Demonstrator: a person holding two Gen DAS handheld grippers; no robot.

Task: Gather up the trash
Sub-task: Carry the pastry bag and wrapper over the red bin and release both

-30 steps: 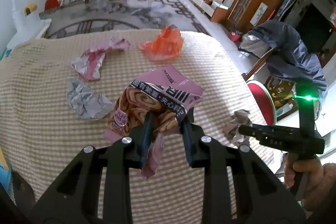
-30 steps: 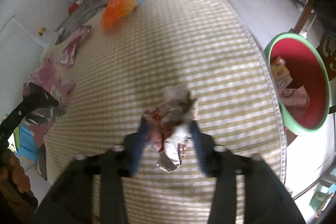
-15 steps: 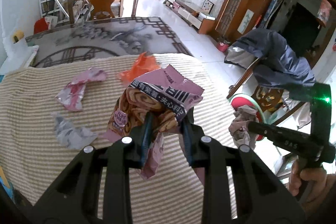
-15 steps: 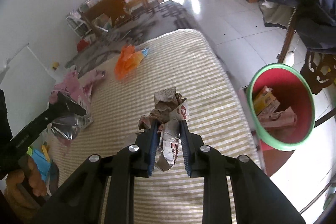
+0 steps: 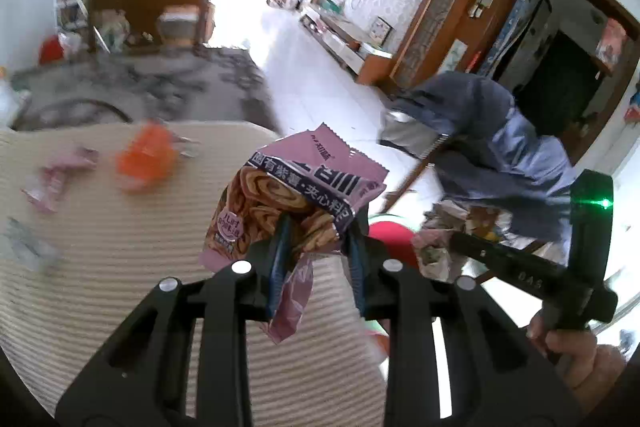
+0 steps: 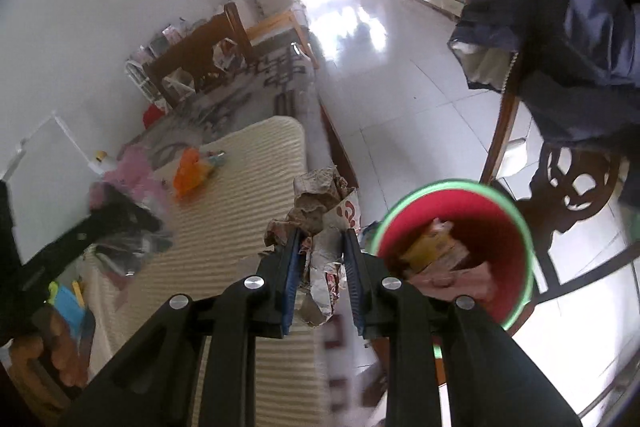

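Observation:
My left gripper (image 5: 318,227) is shut on a pink snack wrapper (image 5: 296,183) and holds it above the striped tablecloth (image 5: 120,259), near the table's right edge. My right gripper (image 6: 322,239) is shut on a crumpled paper wrapper (image 6: 320,203), held in the air just left of a red bin with a green rim (image 6: 524,227). The bin stands on the floor and holds several bits of trash. In the left wrist view the right gripper (image 5: 452,239) and its paper (image 5: 430,251) show at the right, with a sliver of the bin (image 5: 390,231) behind.
An orange bag (image 5: 146,157), a pink wrapper (image 5: 52,179) and a grey crumpled wrapper (image 5: 24,247) lie on the table. A wooden chair draped with a blue jacket (image 6: 568,39) stands beside the bin. A second table and chair (image 5: 148,7) stand beyond.
Both grippers have lifted their trash and swung right, off the table toward the bin. The bin now sits closer beside the right gripper.

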